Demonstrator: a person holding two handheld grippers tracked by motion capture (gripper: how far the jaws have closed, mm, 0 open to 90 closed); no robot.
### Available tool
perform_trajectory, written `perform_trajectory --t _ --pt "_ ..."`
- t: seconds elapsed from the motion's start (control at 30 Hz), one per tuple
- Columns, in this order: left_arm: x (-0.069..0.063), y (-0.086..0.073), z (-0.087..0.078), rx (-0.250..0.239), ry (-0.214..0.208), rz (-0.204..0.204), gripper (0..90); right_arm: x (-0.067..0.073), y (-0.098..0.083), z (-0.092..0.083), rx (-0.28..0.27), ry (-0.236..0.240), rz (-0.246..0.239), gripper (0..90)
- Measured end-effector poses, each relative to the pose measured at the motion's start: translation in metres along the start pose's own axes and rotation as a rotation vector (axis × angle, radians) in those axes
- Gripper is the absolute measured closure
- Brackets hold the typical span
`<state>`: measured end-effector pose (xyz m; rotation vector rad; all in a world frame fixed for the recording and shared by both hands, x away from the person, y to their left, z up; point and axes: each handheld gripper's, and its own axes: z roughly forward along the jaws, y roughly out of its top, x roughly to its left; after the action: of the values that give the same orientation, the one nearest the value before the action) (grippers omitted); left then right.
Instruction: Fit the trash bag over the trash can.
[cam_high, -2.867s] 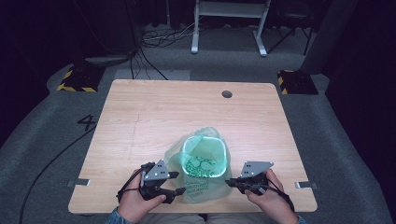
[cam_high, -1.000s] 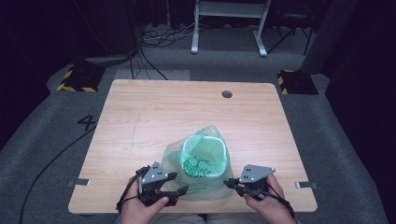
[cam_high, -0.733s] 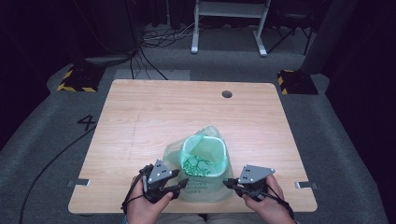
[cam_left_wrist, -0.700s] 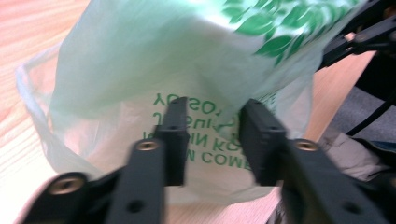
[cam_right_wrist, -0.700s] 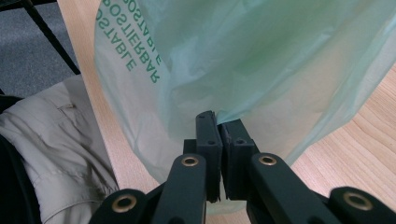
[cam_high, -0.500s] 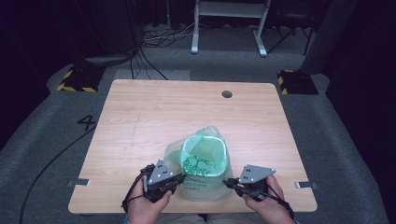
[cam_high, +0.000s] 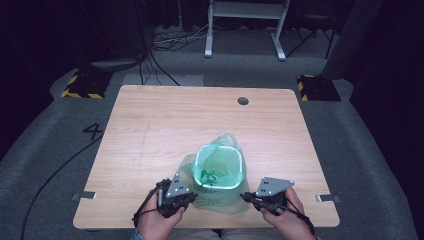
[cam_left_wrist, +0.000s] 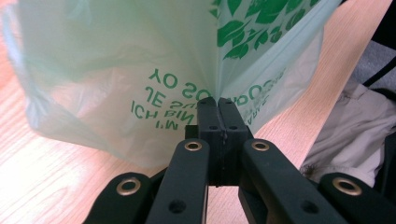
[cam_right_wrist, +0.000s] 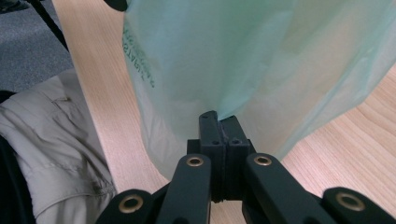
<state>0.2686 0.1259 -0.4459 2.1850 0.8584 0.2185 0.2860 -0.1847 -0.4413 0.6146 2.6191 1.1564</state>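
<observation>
Left gripper (cam_high: 189, 197) has just clamped its jaws on the green bag (cam_high: 218, 167) at the table's (cam_high: 150, 125) near edge; right gripper (cam_high: 246, 197) pinches the opposite side. Bag held open; next probably calls for lifting evenly together.

Right gripper (cam_right_wrist: 219, 122) clamped on pale green plastic bag (cam_right_wrist: 261, 60), wooden table (cam_right_wrist: 102, 93) beneath, beige garment (cam_right_wrist: 51, 154) alongside

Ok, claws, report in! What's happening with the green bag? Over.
Left claw shut on green bag. Right claw shut on its other side. Bag open, upright on table. Nothing in the way.
</observation>
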Motion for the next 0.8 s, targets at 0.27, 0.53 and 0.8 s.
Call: perform_trajectory --t 0.27,0.53,0.8 --pt "0.004 -0.003 0.003 -0.05 -0.048 0.027 59.2 -0.005 0.0 -0.005 -0.018 -0.002 0.03 70.9" --pt "0.011 -0.004 -0.026 -0.113 -0.008 0.025 40.4 -0.013 0.007 -0.025 -0.084 -0.029 0.055 49.2" --pt "0.031 -0.011 -0.04 -0.131 0.088 0.0 34.1 -0.026 0.026 -0.044 -0.153 -0.07 0.075 43.3"
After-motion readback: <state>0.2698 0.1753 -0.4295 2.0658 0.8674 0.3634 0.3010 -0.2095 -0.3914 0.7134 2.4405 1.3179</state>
